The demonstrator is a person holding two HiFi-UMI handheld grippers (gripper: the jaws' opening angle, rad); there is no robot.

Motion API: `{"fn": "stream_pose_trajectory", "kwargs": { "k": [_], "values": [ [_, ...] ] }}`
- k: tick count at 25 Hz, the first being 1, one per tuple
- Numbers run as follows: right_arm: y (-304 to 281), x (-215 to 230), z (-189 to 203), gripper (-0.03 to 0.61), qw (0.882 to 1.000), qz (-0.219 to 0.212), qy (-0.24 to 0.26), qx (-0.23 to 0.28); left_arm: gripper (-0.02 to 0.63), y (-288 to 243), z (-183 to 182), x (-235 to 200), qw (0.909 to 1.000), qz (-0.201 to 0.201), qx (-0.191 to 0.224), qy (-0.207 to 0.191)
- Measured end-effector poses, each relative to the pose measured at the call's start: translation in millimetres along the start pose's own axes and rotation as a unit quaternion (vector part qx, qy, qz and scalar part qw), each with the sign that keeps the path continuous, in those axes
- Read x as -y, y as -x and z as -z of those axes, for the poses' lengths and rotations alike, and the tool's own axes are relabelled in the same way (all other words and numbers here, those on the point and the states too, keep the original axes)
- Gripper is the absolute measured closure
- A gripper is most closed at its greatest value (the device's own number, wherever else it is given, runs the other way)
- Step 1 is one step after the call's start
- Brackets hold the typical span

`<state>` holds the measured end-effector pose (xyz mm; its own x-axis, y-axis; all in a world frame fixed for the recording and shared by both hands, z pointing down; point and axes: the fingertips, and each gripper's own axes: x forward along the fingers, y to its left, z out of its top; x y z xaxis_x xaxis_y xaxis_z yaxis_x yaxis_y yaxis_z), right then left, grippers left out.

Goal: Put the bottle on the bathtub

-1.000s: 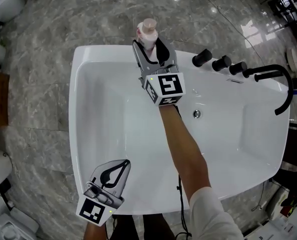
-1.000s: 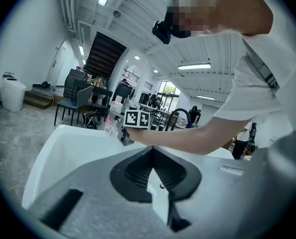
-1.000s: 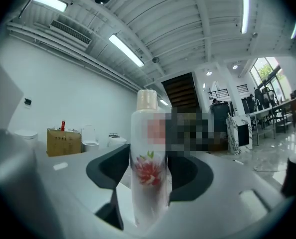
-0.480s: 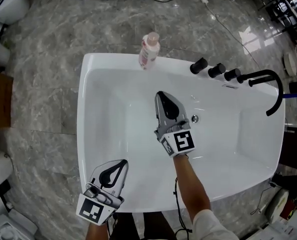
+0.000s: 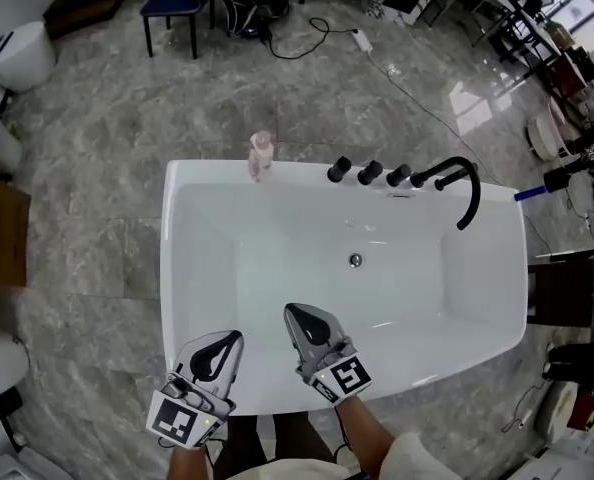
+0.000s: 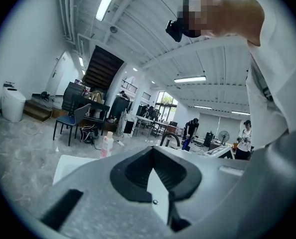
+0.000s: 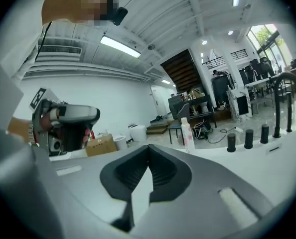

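Observation:
A pale pink bottle stands upright on the far rim of the white bathtub, left of the black knobs. It also shows small in the left gripper view as the bottle and in the right gripper view as the bottle. My right gripper hovers over the tub's near edge, far from the bottle, shut and holding nothing. My left gripper is beside it at the near rim, also shut and holding nothing. Both jaw pairs meet at the tips, at the left gripper and the right gripper.
Three black knobs and a curved black faucet sit on the far rim to the right. The drain is in the tub floor. A chair, a cable and white toilets stand on the marble floor.
The right gripper let go of the bottle on the far rim and drew back across the tub to the near edge. The left gripper barely moved.

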<state>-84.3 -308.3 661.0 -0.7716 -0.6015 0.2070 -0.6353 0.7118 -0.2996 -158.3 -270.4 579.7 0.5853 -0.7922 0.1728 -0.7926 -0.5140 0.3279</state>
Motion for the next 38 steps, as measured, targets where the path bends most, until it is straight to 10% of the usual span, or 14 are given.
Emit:
{"fn": "stream_pose_trajectory", "kwargs": {
  "k": [10, 21, 38],
  "values": [
    [72, -92, -134, 0.586, 0.995, -0.084, -0.001, 0.047, 0.612, 39, -100, 59, 0.9993, -0.003, 0.029, -0.023],
    [157, -149, -256, 0.586, 0.989, -0.057, 0.060, 0.125, 0.612, 75, -165, 134, 0.9951, 0.042, 0.041, -0.080],
    [178, -165, -269, 0.584, 0.986, -0.034, 0.105, 0.123, 0.612, 107, -158, 141, 0.9955, 0.026, 0.044, -0.079]
  ]
}}
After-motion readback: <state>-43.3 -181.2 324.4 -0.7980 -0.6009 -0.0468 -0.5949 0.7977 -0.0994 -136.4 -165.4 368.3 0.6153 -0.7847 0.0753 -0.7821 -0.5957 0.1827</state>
